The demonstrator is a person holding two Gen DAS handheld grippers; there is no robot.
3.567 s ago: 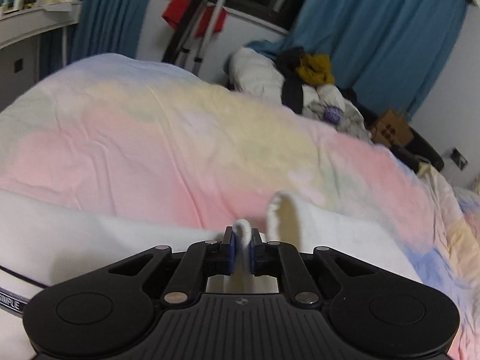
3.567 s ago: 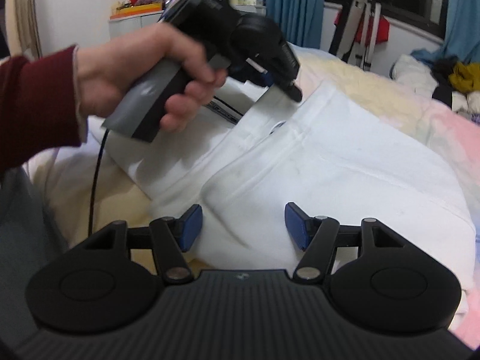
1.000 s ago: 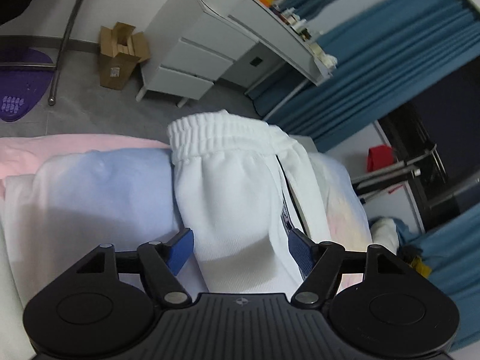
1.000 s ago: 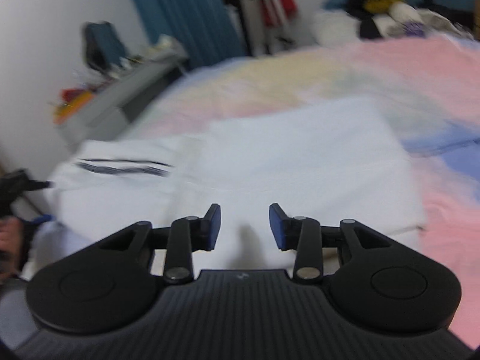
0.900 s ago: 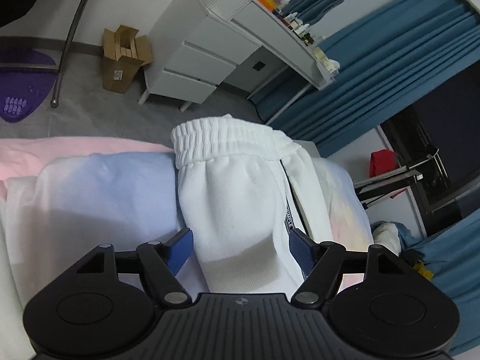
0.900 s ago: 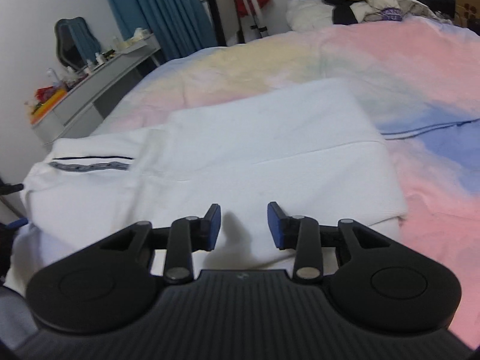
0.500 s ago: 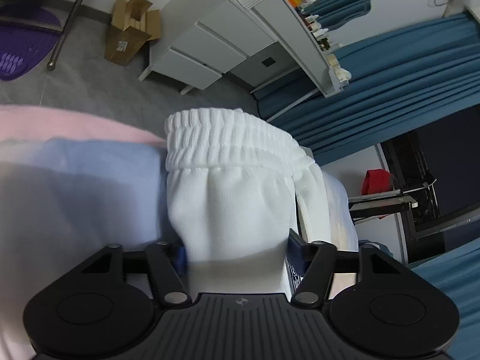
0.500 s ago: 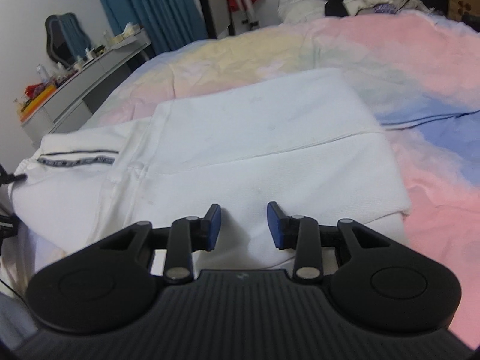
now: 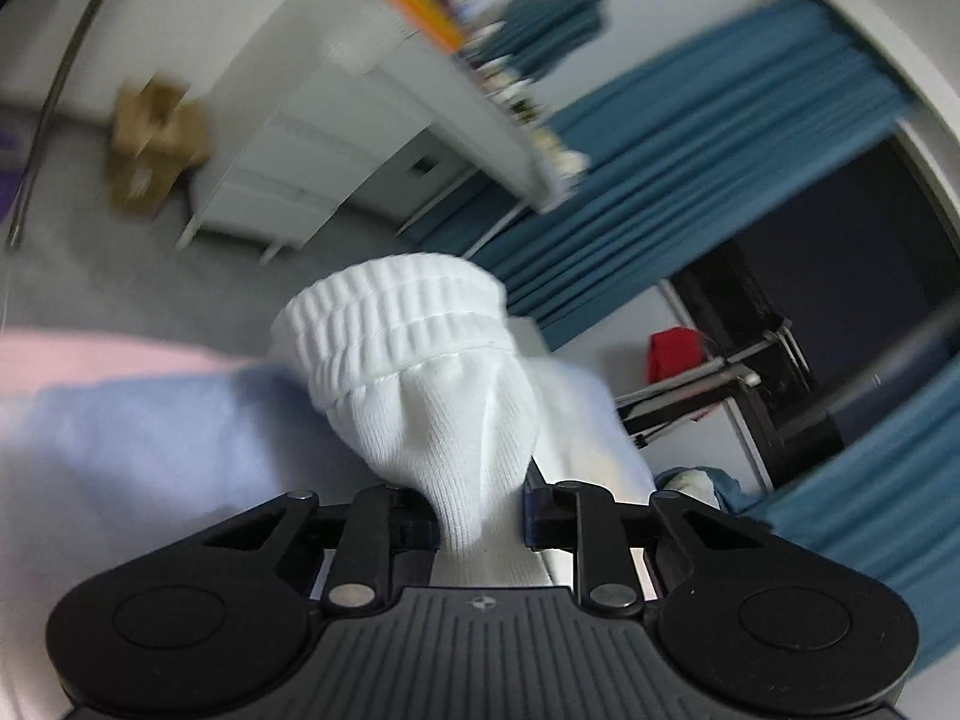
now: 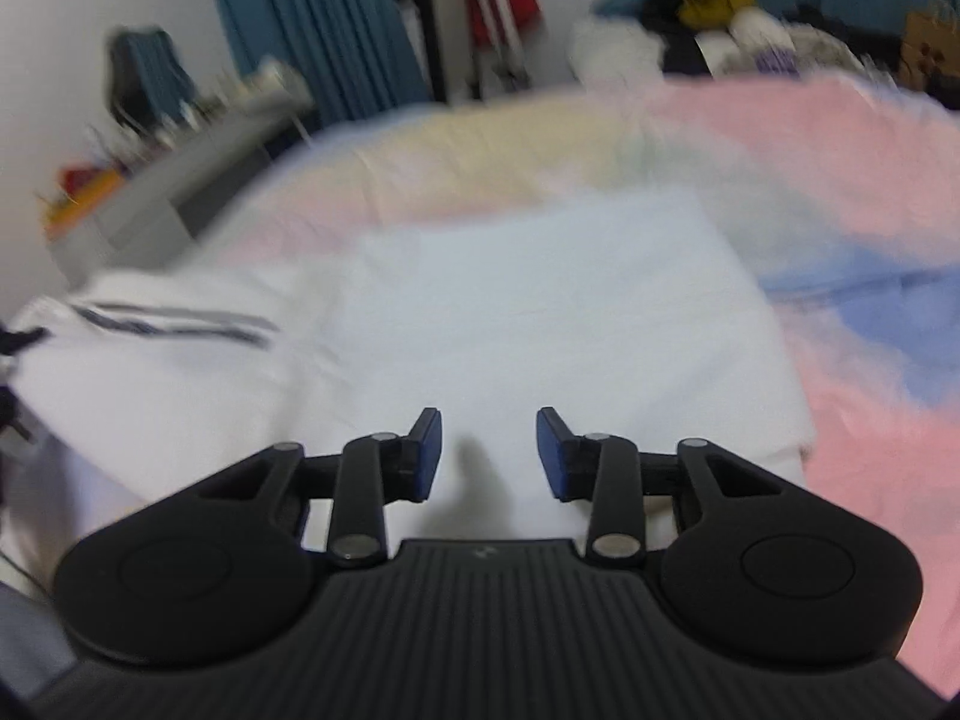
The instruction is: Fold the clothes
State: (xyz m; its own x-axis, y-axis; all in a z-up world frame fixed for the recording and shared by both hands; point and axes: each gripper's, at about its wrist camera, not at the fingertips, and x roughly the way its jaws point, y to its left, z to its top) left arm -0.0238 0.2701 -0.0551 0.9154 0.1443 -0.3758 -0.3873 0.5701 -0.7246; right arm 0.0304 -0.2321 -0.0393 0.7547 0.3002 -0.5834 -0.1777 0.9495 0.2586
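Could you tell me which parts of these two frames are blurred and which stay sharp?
Left wrist view: the dresser and curtains smear, while the white trousers and left gripper stay crisp. Right wrist view: the bedspread and trousers are soft, the right gripper sharp.

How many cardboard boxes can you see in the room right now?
2. One brown cardboard box stands on the grey floor beside the white drawer unit, in the left wrist view. Another box sits past the bed's far right corner, in the right wrist view. More may be hidden.
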